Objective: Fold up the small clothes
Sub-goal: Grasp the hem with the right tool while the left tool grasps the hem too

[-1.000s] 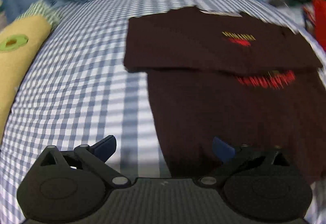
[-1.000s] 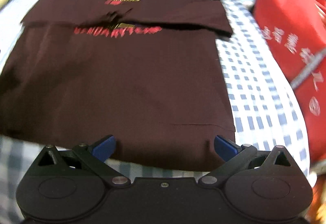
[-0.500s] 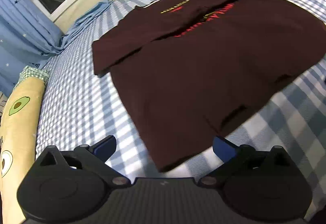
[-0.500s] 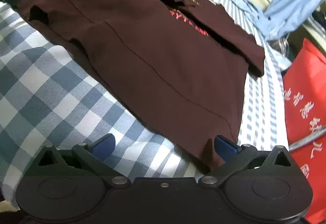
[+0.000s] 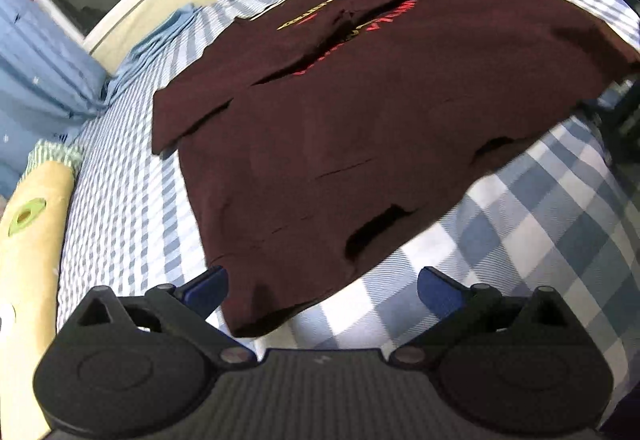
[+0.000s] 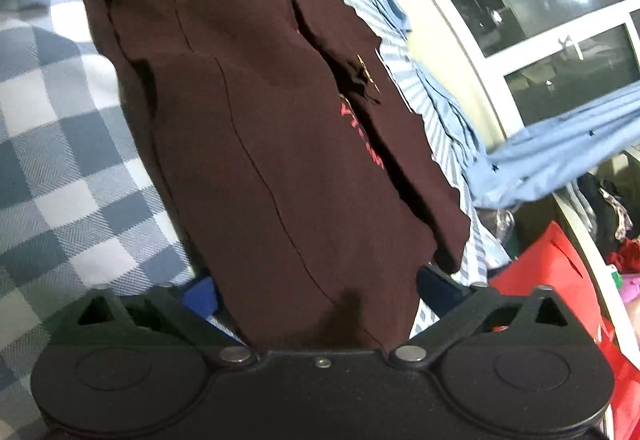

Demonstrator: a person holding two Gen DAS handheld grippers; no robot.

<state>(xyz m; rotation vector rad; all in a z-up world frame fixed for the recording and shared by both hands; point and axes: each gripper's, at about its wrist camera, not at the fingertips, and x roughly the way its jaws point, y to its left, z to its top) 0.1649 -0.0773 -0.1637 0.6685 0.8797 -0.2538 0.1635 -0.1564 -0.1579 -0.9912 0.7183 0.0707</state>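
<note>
Two open grippers, left gripper [image 5: 320,290] and closing right gripper [image 6: 316,294], astride maroon T-shirt [image 5: 360,111] hem.

Both views lit evenly from above, indoor light, fairly bright. Window [image 6: 560,11] is dark outside w/ a white glare spot on the glass. The maroon shirt [image 5: 360,119] reads very dark; folds and openings go near black, little detail. Soft shadow under its near edge on the checked bedsheet [image 5: 540,224]. Strong fisheye bend: window frame and bed edge curve hard, corners vignette to black. Slight motion blur at the periphery, esp. the red bag [image 6: 560,280] and curtain [image 5: 36,71]. Gripper bodies at the bottom are sharp, matte, no glare.
</note>
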